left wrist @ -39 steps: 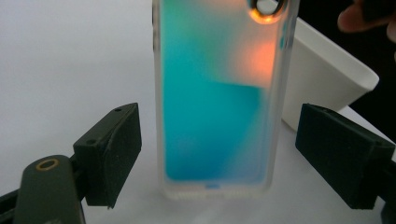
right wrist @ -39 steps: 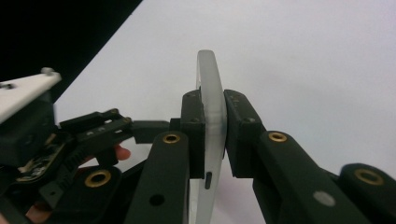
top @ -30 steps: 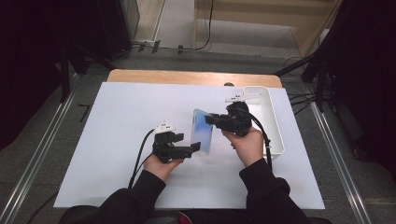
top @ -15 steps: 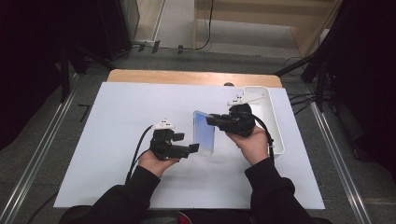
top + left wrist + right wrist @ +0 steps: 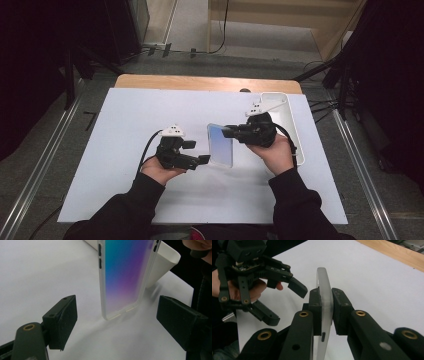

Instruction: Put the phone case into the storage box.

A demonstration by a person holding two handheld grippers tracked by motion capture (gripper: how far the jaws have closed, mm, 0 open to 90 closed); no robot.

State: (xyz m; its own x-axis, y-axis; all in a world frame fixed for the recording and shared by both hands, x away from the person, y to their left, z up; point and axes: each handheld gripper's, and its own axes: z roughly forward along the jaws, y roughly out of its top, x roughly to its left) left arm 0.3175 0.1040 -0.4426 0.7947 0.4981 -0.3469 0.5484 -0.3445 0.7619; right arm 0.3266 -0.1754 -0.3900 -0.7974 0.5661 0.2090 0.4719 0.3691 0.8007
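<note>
Mid-table, we've got the phone case (image 5: pixel 220 145) standing upright on the white table (image 5: pixel 125 115).
Our right gripper (image 5: pixel 227 131) is clamped on its edge; our left gripper (image 5: pixel 199 152) gapes wide just beside it.

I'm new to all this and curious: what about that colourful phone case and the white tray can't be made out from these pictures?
- Phone case: its top is cut off by the upper edge of the left gripper view.
- Its coloured face is unseen in the right gripper view, which sees it edge-on, clamped in the right hand-held gripper.
- White tray: part of its inside is hidden by the right hand-held gripper and hand in the high view.
- Left hand-held gripper: open, jaws either side of the case's lower end.
</note>
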